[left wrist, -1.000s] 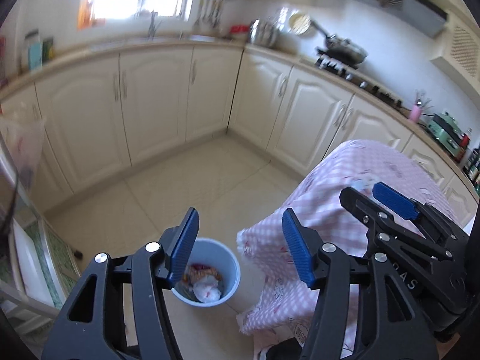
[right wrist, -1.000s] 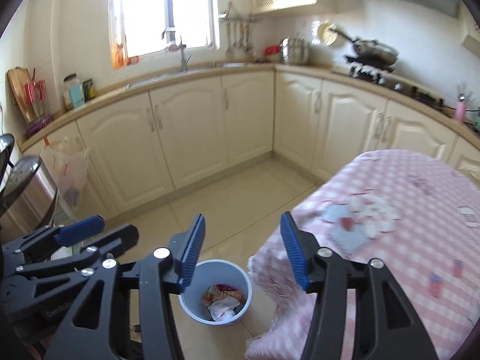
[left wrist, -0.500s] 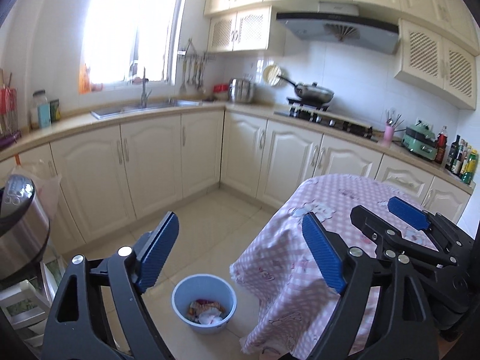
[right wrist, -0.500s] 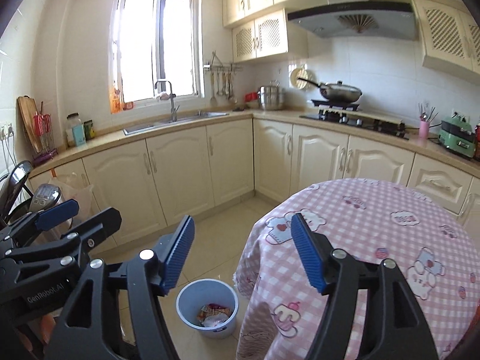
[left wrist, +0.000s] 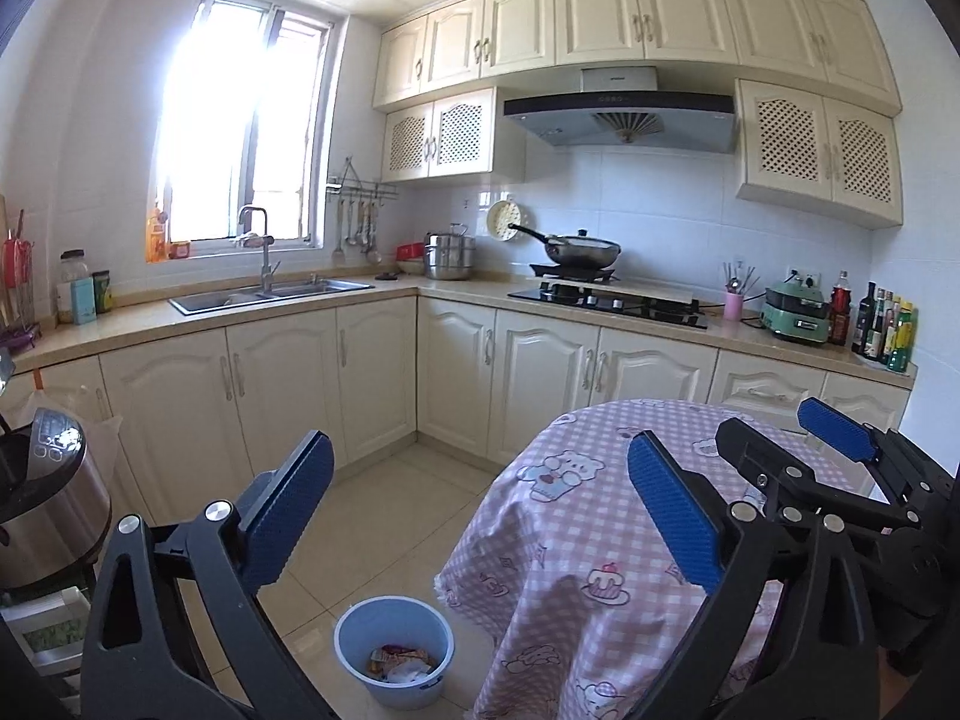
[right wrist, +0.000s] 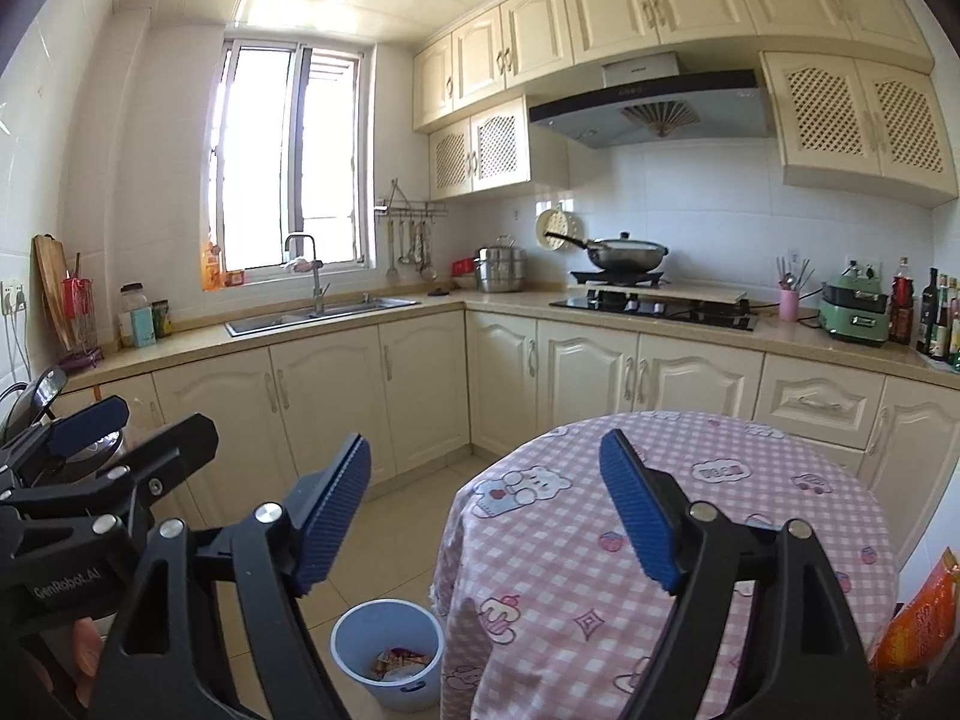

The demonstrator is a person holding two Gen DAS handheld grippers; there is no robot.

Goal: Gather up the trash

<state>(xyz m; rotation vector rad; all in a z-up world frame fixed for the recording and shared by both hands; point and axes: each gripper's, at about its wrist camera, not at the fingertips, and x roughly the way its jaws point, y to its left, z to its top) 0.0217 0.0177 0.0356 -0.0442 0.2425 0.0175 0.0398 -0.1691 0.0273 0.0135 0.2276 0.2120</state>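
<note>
Both tongs, left tongs (left wrist: 480, 516) and right tongs (right wrist: 486, 513), were spreading apart, nothing in them; blue bin (left wrist: 393, 648) held wrappers beside the desk (left wrist: 576, 540).

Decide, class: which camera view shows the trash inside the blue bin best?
Left wrist view: it sees more of the blue bin floor, with wrappers lying there. Right wrist view: the bin sits lower in frame, wrappers smaller.

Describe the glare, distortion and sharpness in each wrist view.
Left wrist view: window blown out white, glare washing over the wall beside it; fisheye bends the upper cabinets; dark corners; scene sharp. Right wrist view: window bright but frame readable; same barrel curve; bin sharp.
</note>
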